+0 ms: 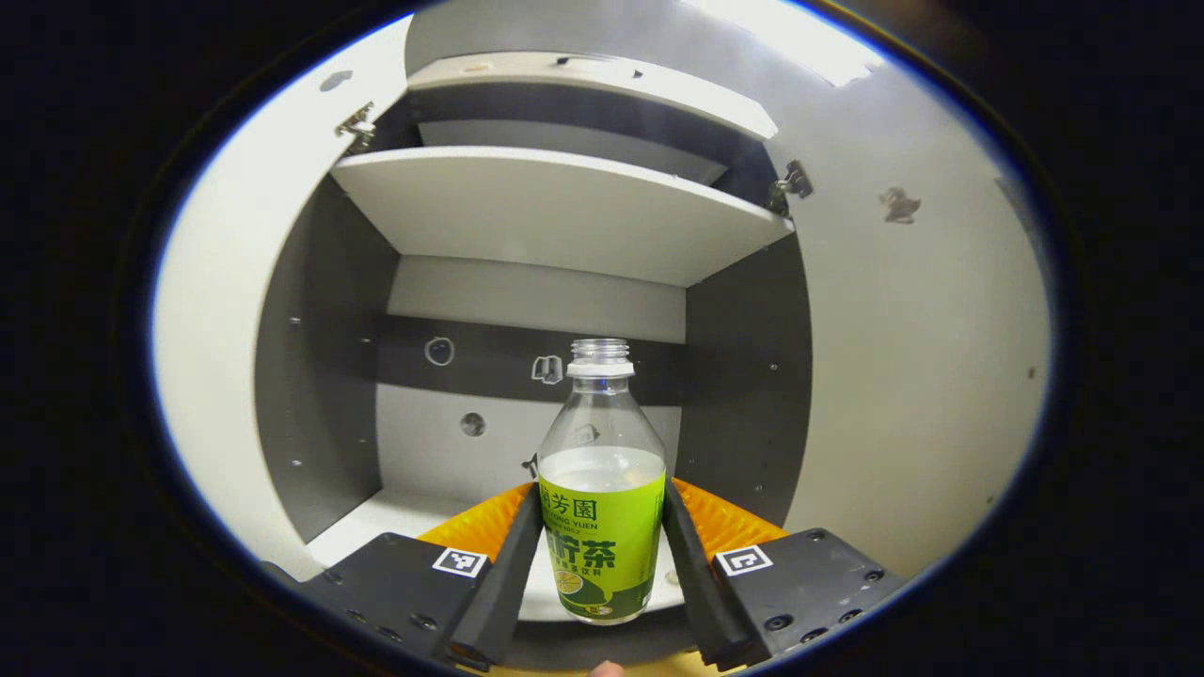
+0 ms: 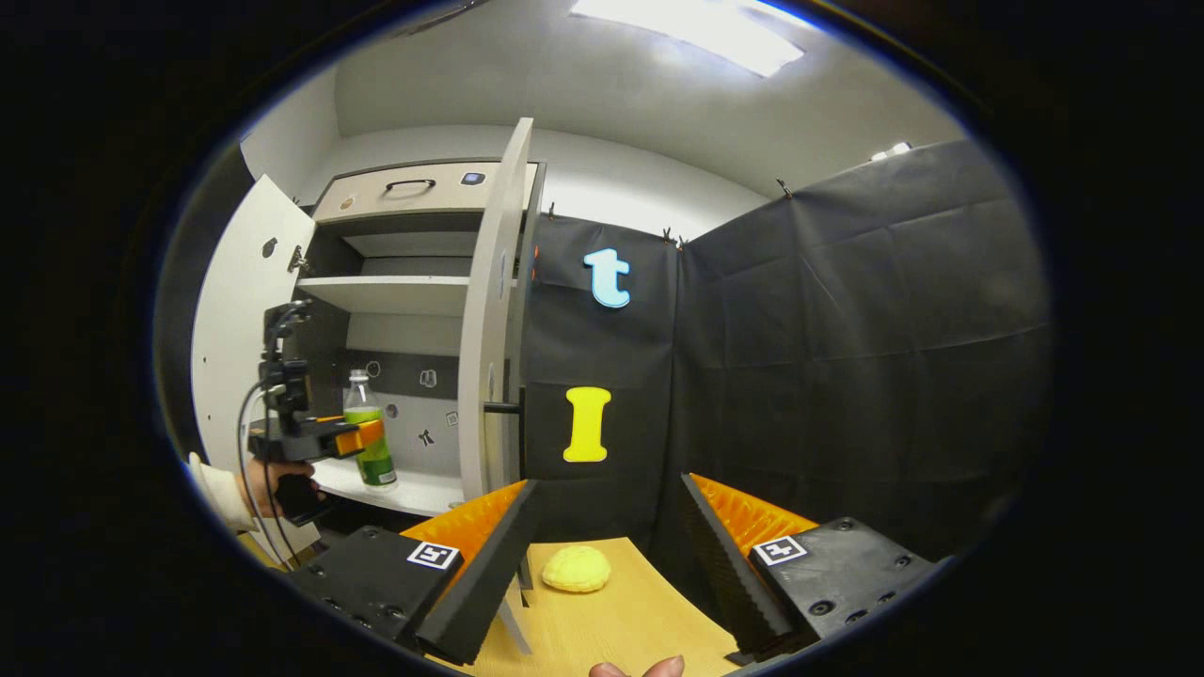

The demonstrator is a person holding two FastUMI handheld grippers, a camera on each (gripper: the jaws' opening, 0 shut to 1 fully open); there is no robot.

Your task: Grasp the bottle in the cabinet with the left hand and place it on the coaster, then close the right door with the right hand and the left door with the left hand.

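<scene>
The clear plastic bottle with the green label (image 1: 602,489) stands upright, squarely between the left gripper (image 1: 602,555)'s fingers, which hug its sides, so lifting comes next.

The right gripper (image 2: 602,555) hangs over the bench (image 2: 602,625), its fingers (image 2: 489,555) spread wide with nothing between them. A yellow coaster (image 2: 576,570) lies on the bench between those fingers. Left of the coaster stands the cabinet (image 2: 404,310), both doors swung open, the right door (image 2: 494,320) edge-on. On its lower shelf (image 2: 414,489) stands the bottle (image 2: 372,437), upright. The left gripper (image 2: 353,437), held by a hand (image 2: 259,489), has reached in at the bottle's label.
</scene>
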